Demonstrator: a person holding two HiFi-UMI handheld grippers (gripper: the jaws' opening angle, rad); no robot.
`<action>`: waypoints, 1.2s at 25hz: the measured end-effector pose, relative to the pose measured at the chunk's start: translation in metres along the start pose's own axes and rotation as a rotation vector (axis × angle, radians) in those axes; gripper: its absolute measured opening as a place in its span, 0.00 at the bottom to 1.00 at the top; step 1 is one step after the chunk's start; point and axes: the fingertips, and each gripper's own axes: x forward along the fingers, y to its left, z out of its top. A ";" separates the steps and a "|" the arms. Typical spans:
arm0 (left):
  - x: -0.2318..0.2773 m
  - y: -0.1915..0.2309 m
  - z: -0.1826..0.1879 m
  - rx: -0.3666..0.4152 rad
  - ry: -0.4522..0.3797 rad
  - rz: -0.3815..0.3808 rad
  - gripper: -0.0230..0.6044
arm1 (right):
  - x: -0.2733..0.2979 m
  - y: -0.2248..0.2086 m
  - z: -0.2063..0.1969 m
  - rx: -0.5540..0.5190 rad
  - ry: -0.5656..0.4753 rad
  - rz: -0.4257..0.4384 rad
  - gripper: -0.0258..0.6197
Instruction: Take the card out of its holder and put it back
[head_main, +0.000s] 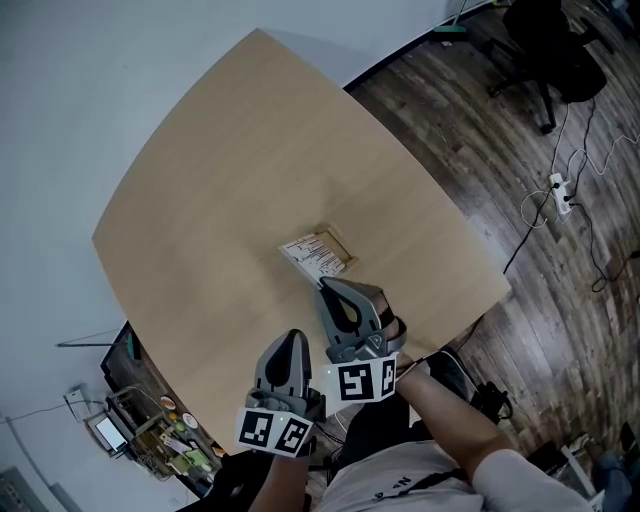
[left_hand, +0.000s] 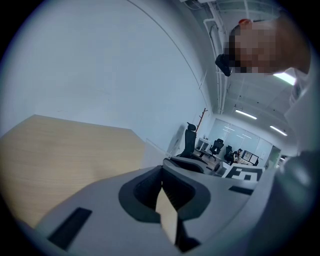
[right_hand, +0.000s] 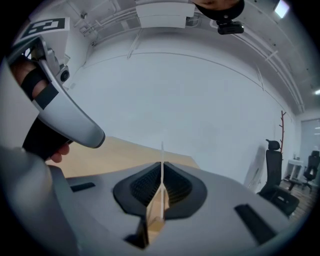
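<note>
A white printed card in its holder (head_main: 318, 252) shows over the middle of the pale wooden table (head_main: 220, 180). My right gripper (head_main: 323, 285) reaches its near edge and is shut on it. In the right gripper view the holder (right_hand: 161, 152) is a thin white sheet seen edge-on, pinched between the jaws of the right gripper (right_hand: 161, 172). My left gripper (head_main: 292, 338) hovers nearer the person, just left of the right one, away from the card. In the left gripper view the left gripper (left_hand: 162, 184) has its jaws shut with nothing between them.
The table's curved edge (head_main: 470, 260) drops to dark wooden floor. A black office chair (head_main: 545, 50) and a power strip (head_main: 562, 192) with cables sit at the right. A cluttered stand (head_main: 150, 430) is at the lower left. A white wall runs behind the table.
</note>
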 end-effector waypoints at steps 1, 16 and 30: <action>0.000 0.000 -0.001 0.000 0.002 -0.001 0.06 | 0.000 -0.001 -0.001 0.000 0.003 -0.005 0.08; 0.000 -0.001 -0.001 0.001 0.001 -0.008 0.06 | -0.002 -0.005 0.002 0.025 0.045 -0.043 0.08; 0.001 0.000 0.002 0.001 0.001 -0.005 0.06 | -0.002 -0.004 0.001 0.032 0.056 -0.041 0.08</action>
